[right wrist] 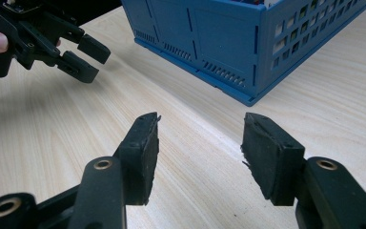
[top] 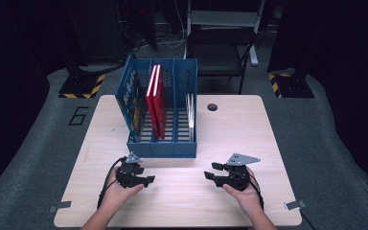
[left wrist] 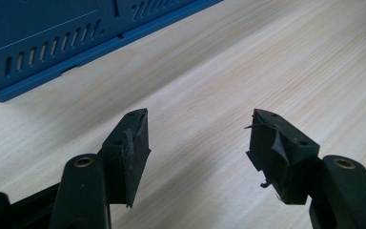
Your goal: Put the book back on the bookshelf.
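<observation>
Both grippers, left gripper (top: 143, 178) and right gripper (top: 212, 170), are hovering with jaws released over the pale wooden counter (top: 182, 201) in a dark room. Beyond the jaws, one blue three-slot file rack (top: 163, 143) is holding two red books (top: 155, 100).

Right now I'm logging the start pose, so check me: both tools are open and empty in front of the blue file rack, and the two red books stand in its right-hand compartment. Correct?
Not quite. The red books stand in the middle compartment of the blue file rack, as the high view shows. The rest holds: the left tool and right tool are open and empty in front of the rack.
</observation>
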The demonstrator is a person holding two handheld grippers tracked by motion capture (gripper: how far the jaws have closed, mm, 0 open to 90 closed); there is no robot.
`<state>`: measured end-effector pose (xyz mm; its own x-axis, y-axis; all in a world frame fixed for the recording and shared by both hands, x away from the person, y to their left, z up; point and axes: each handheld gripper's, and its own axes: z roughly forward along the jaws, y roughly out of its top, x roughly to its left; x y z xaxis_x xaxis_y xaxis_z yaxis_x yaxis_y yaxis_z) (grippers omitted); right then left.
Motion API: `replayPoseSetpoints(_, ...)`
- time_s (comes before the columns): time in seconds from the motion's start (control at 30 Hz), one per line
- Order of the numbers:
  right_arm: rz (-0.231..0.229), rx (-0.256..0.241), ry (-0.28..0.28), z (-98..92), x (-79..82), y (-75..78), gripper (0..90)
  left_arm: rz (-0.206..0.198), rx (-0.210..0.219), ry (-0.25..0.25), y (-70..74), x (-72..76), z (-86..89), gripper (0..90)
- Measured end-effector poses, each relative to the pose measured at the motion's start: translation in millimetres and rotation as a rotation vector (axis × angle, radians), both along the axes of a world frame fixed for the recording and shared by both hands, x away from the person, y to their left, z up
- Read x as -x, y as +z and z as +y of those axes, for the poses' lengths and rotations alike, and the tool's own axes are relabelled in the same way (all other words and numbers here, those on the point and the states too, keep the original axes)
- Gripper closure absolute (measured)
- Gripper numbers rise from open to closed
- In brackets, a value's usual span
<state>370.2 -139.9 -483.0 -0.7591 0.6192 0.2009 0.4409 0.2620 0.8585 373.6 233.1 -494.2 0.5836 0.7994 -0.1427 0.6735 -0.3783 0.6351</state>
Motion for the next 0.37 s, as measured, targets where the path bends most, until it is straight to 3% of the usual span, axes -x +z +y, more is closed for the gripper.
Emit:
replayPoseSetpoints(0.17, 0.007, 0.021, 0.002, 2.8, -1.4, -1.9, 45.9, -0.012, -0.028, -0.005, -1.9, -1.0, 3.9, 38.7)
replayPoseSetpoints(0.23, 0.006, 0.028, -0.004, 3.7, -1.2, -1.7, 45.4, 0.001, -0.025, -0.005, -1.4, -0.8, 5.7, 38.7)
replayPoseSetpoints(0.37, 0.005, 0.026, -0.004, 4.0, -3.0, -1.9, 44.3, -0.013, -0.013, -0.003, -2.6, -0.1, 5.7, 38.7)
